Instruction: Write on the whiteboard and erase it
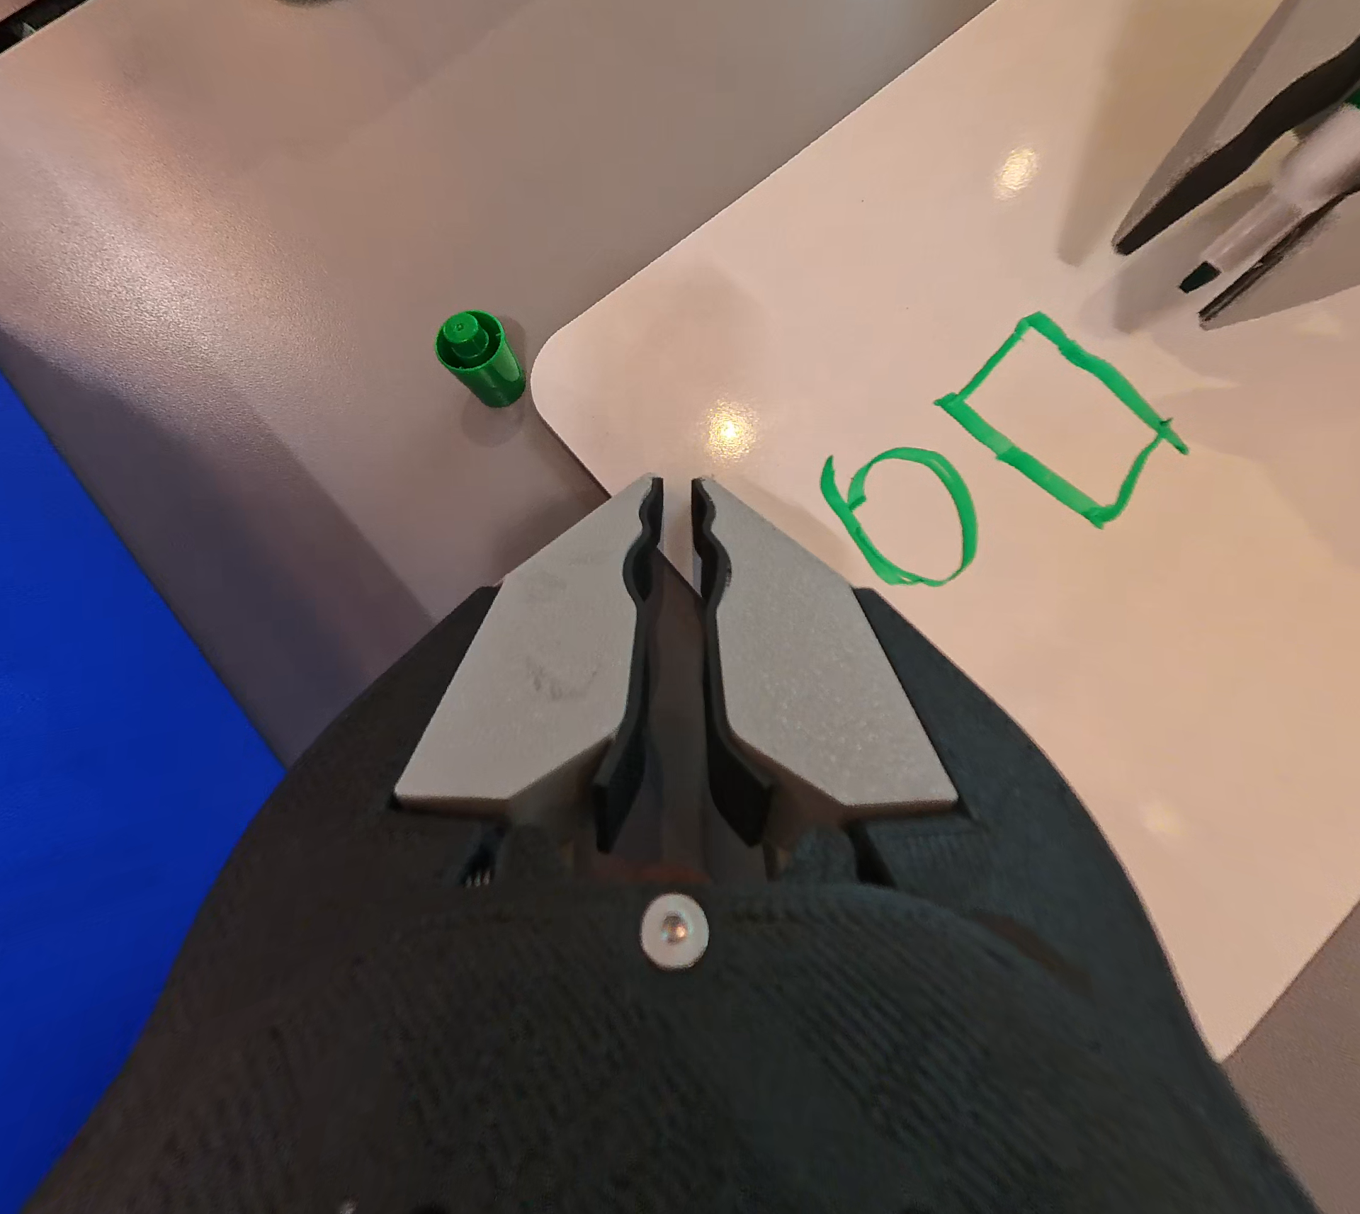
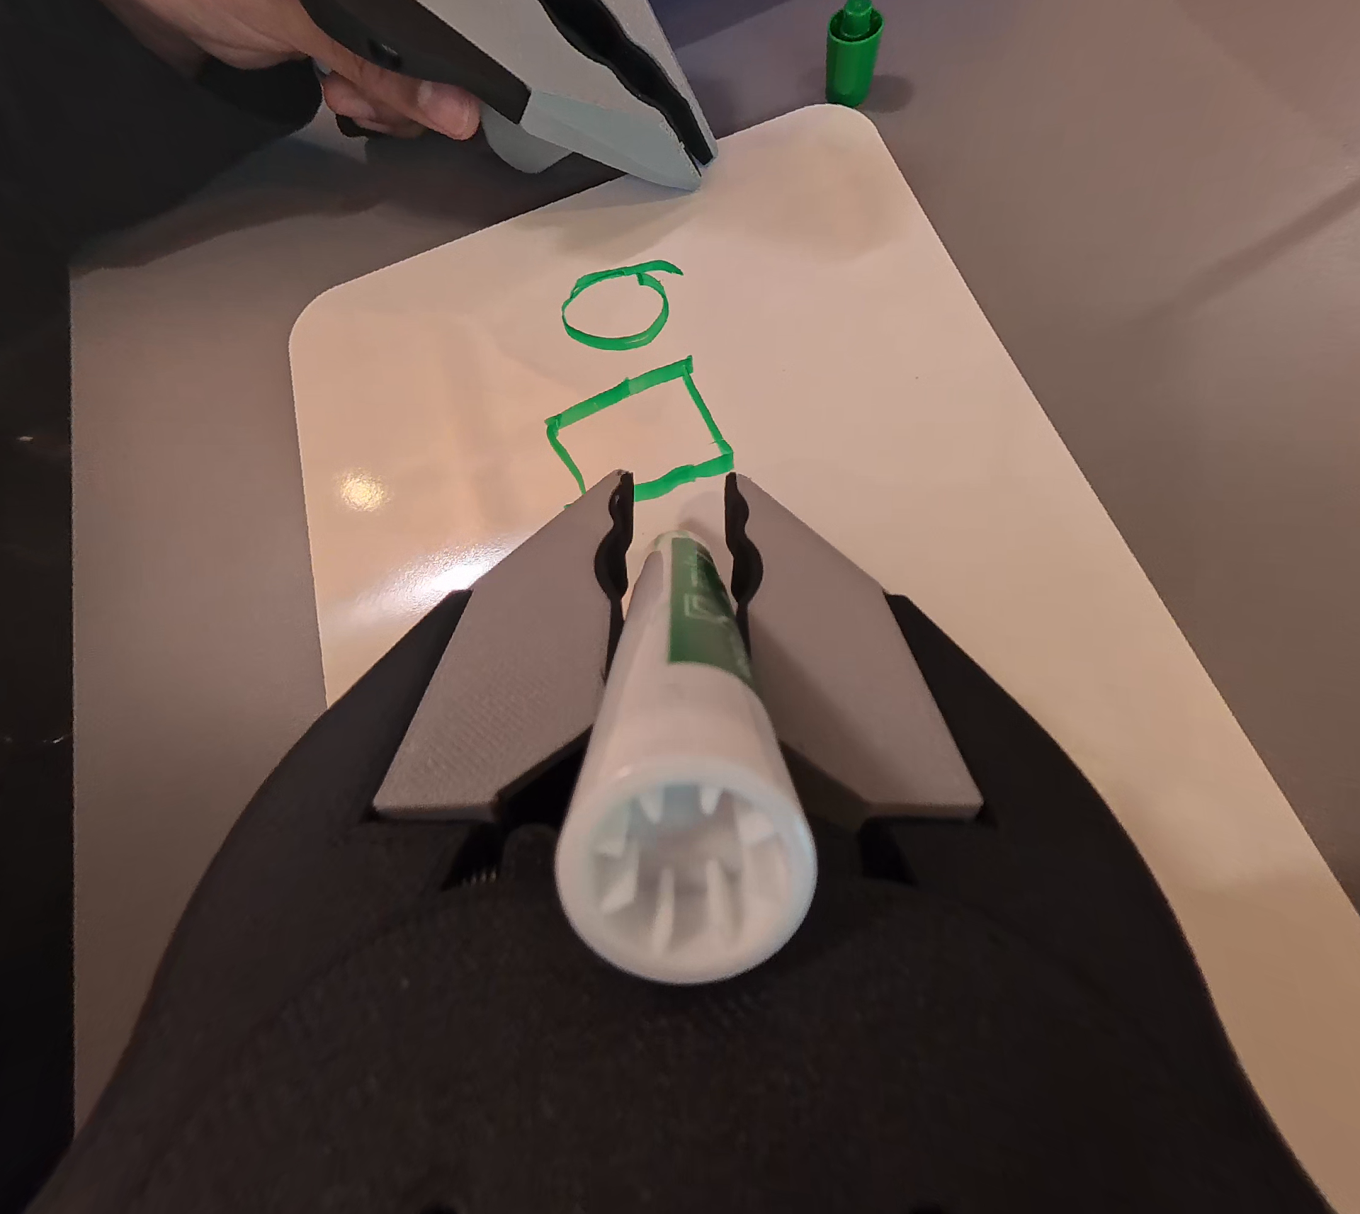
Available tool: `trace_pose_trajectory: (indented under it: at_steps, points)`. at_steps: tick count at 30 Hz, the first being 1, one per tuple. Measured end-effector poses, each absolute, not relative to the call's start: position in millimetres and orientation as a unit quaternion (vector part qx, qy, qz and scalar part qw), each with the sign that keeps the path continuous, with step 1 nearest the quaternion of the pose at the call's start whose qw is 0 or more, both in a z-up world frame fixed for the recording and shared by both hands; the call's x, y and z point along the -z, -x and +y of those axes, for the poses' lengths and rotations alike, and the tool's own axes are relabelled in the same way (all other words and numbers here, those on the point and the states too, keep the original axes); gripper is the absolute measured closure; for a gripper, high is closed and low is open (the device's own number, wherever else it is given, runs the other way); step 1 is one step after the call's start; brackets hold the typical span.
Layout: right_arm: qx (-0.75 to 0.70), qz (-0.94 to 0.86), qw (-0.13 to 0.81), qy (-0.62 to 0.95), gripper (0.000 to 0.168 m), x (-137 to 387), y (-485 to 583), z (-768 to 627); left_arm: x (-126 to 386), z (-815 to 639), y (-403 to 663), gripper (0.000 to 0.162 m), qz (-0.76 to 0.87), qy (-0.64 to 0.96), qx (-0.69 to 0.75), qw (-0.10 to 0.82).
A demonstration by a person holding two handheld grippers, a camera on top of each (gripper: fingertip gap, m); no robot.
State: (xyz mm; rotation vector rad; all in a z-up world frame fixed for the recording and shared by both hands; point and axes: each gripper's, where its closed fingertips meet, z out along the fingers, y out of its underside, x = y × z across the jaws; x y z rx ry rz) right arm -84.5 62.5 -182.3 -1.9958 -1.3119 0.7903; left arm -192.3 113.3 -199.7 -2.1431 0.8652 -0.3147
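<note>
Green cap (image 1: 480, 367) lies on the table (image 1: 294, 185) just off the whiteboard (image 1: 920, 148) corner, left gripper (image 1: 677, 485) nearly closed and empty at that edge, 2 green shapes (image 1: 1001, 443) mid-board, right gripper (image 2: 677, 479) clamping the marker (image 2: 688, 722) beside the square.

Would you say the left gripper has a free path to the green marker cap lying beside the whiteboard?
Probably yes. The left gripper is empty and nearly closed at the whiteboard corner, and only bare table separates it from the green cap. It would need to open wider first.
</note>
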Motion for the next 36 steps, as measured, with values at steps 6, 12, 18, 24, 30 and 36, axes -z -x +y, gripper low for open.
trace_pose_trajectory:
  at_steps: [6,12,18,24,30,36]
  points:
    - [-0.302,-0.488,0.313,0.757,0.146,181.2,83.5,65.3,199.7,113.4,192.4,0.157,0.341,0.845,0.124,0.394]
    - [-0.298,-0.48,0.313,0.763,0.145,180.4,77.3,69.3,199.6,113.1,192.1,0.157,0.342,0.844,0.123,0.394]
    - [-0.307,-0.472,0.316,0.764,0.145,176.8,74.7,70.9,199.7,113.0,191.9,0.157,0.342,0.844,0.125,0.393]
    - [-0.3,-0.482,0.307,0.764,0.145,184.2,81.3,67.1,199.7,113.0,191.9,0.157,0.342,0.844,0.125,0.393]
    - [-0.312,-0.478,0.306,0.762,0.146,182.7,85.3,65.6,199.8,113.1,191.9,0.157,0.341,0.845,0.127,0.393]
    - [-0.31,-0.489,0.293,0.761,0.146,187.8,93.0,60.9,199.7,113.1,191.9,0.157,0.342,0.844,0.126,0.393]
